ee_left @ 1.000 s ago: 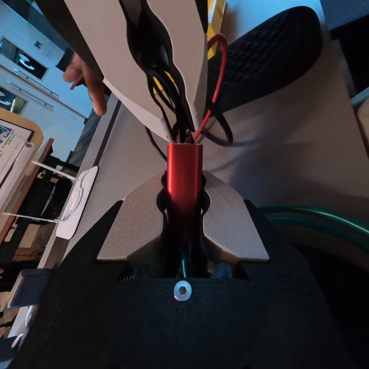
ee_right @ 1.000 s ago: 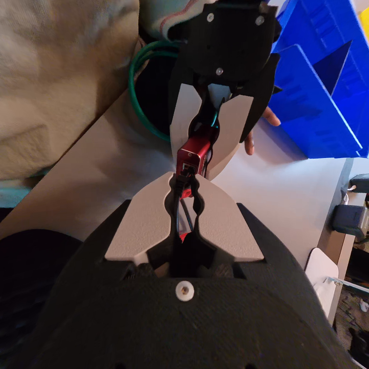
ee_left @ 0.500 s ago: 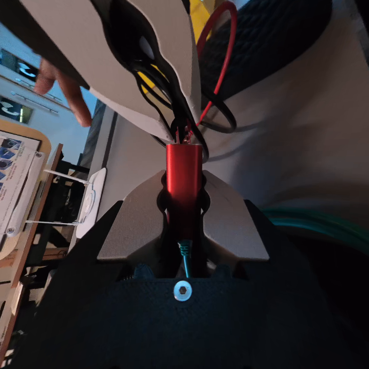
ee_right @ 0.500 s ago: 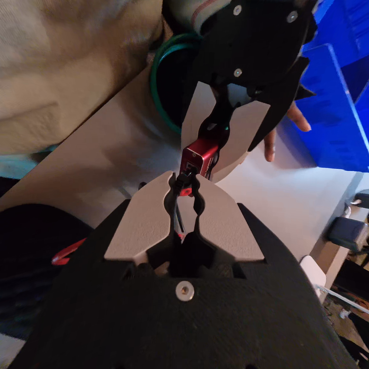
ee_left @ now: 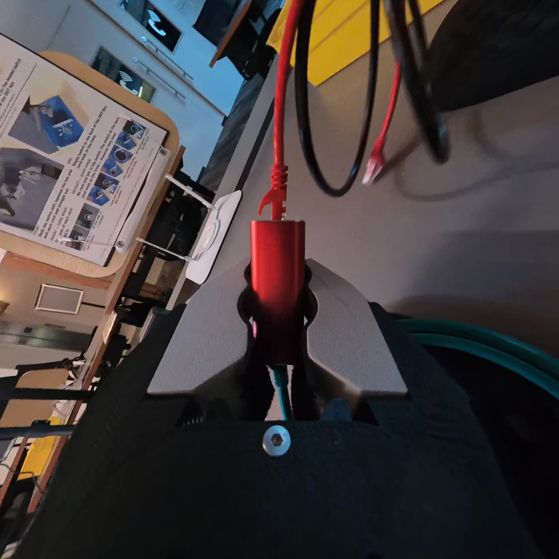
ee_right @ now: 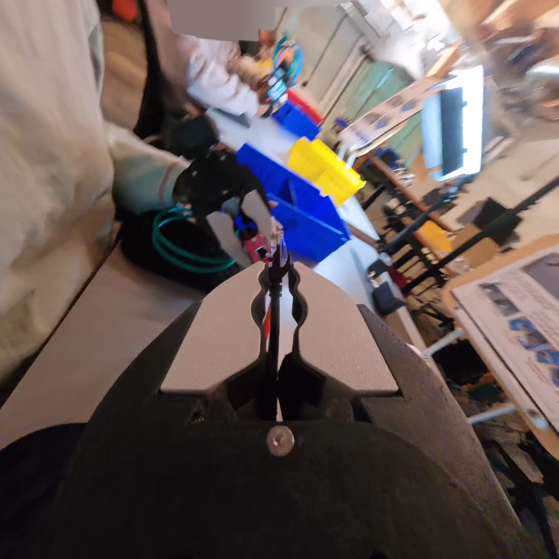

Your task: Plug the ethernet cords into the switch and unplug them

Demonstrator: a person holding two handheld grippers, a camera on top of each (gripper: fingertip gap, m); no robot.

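Holding the small red switch (ee_left: 276, 290) tight between its two grey fingers, the left gripper (ee_left: 276, 272) kept it up above the grey table (ee_left: 423, 257). A red ethernet cord (ee_left: 279, 121) was plugged into the far end of the switch, and a green cord (ee_left: 282, 393) went into the near end, down between the fingers. Another red plug (ee_left: 375, 165) hung loose in the air near a loop of black cord (ee_left: 332, 136). The right gripper (ee_right: 279, 266) was well apart from the switch, and it was clamped on a black cord (ee_right: 274, 317) just behind its clear plug (ee_right: 279, 245), which poked out past the fingertips. Far off in that view the switch (ee_right: 257, 246) showed with an open port facing this way, beside a blue bin (ee_right: 305, 217) and a yellow bin (ee_right: 326, 169). The switch looked light, hard and smooth, so it could slip if the squeeze was weak; the middle of its body seemed the best place to hold. The cords looked bendy and floppy, so the stiff boot right behind the plug seemed the right spot to grab. The little clip on a plug looked easy to snap.
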